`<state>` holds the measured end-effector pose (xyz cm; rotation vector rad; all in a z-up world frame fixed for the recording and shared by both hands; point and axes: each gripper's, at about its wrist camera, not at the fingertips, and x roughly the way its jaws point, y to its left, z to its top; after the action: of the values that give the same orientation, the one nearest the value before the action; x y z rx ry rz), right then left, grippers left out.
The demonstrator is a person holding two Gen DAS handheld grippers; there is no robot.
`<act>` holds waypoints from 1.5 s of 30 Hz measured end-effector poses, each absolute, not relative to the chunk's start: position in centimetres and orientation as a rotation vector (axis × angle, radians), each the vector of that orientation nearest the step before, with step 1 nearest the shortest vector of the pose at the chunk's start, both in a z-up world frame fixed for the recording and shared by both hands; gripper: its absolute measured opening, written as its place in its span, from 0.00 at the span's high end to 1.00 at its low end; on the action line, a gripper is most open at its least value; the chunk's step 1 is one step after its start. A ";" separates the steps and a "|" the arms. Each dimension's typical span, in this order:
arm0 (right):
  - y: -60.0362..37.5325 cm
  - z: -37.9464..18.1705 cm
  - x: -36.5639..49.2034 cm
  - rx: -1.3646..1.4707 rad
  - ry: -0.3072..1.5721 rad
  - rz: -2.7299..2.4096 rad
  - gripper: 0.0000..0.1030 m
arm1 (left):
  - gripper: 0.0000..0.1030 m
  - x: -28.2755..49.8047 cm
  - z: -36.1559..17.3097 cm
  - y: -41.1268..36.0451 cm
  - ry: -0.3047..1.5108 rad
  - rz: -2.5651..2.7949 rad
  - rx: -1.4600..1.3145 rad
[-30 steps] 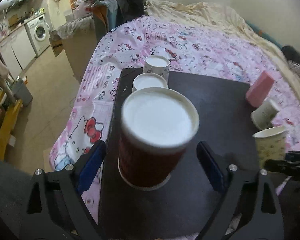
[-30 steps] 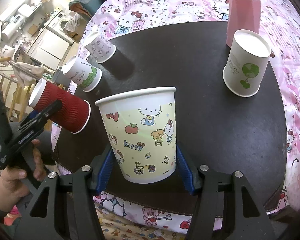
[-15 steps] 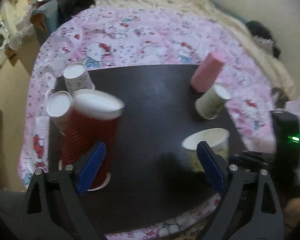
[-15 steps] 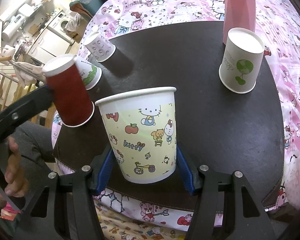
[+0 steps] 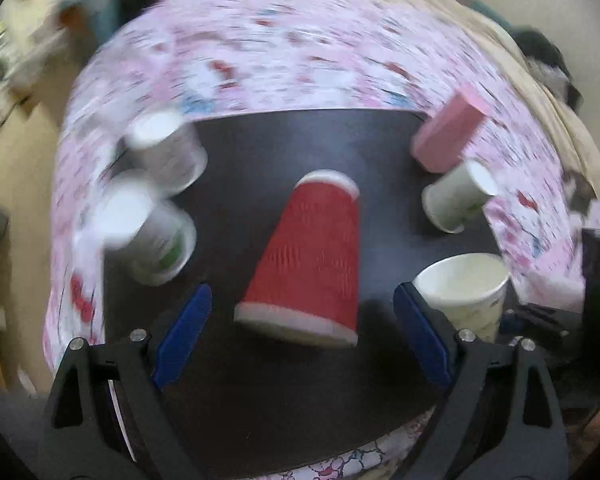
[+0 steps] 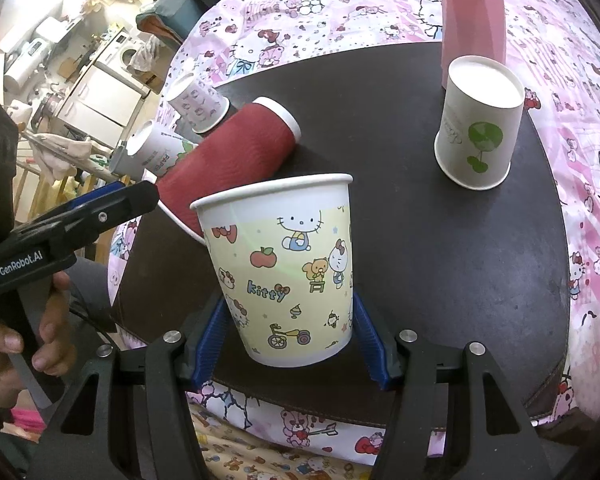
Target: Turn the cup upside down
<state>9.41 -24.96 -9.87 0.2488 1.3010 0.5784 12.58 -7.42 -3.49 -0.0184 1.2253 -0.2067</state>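
Observation:
The red ribbed paper cup (image 5: 316,256) leans over on the dark round table (image 5: 300,140), base pointing away, and shows tilted in the right wrist view (image 6: 236,156) too. My left gripper (image 5: 300,332) is open, its blue pads apart on either side of the red cup's rim end without touching it. My right gripper (image 6: 288,340) is shut on an upright yellow Hello Kitty cup (image 6: 284,268), mouth up, held near the table's front edge; this cup also shows in the left wrist view (image 5: 464,292).
Upside-down paper cups stand on the table: two at the left (image 6: 196,104) (image 6: 152,152) and one with a green tree print at the right (image 6: 480,120). A pink box (image 6: 472,24) stands behind it. A Hello Kitty cloth (image 6: 340,8) lies under the table.
The left gripper has swung right and the red cup, upright and upside down before, now leans over between its open fingers. The right gripper holds the Kitty cup as before.

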 end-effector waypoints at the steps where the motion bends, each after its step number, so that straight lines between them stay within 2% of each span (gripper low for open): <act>1: -25.0 -9.9 9.4 0.254 1.302 0.576 0.40 | 0.12 14.5 -3.3 -8.9 1.270 -0.256 0.046; 7: -25.6 -9.6 9.4 0.268 1.289 0.559 0.40 | 0.14 21.9 -7.0 -14.4 1.525 -0.312 0.240; 9: -26.1 -9.5 9.4 0.282 1.285 0.551 0.40 | 0.20 22.7 -9.0 -15.4 1.582 -0.292 0.264; 12: -26.7 -9.7 9.2 0.281 1.291 0.535 0.40 | 0.24 23.5 -10.9 -16.5 1.663 -0.330 0.165; 15: -27.3 -10.3 9.1 0.281 1.310 0.517 0.40 | 0.36 23.4 -12.2 -17.9 1.690 -0.338 0.219; 18: -27.3 -10.7 9.0 0.268 1.330 0.509 0.40 | 0.40 23.5 -13.1 -17.9 1.698 -0.319 0.208; 22: -27.2 -10.5 9.1 0.273 1.320 0.517 0.40 | 0.41 23.3 -12.4 -17.0 1.676 -0.330 0.202; 29: -27.3 -10.3 9.0 0.277 1.308 0.531 0.40 | 0.41 19.9 -4.6 -10.1 1.416 -0.295 0.076; 33: -26.7 -9.9 8.9 0.260 1.300 0.553 0.40 | 0.41 15.3 -0.3 -5.1 1.164 -0.194 0.061; 37: -25.8 -9.7 9.0 0.232 1.298 0.572 0.40 | 0.41 10.9 0.4 -0.6 0.956 -0.089 0.062; 42: -24.6 -9.6 9.1 0.205 1.300 0.580 0.40 | 0.41 8.1 -1.0 1.7 0.789 0.060 0.049; 45: -24.2 -9.7 9.1 0.184 1.304 0.576 0.40 | 0.41 8.1 -2.3 2.3 0.754 0.103 -0.039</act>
<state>9.08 -24.16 -9.69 0.1845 1.3042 0.5758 8.10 2.33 -2.29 -0.0392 0.7541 0.1035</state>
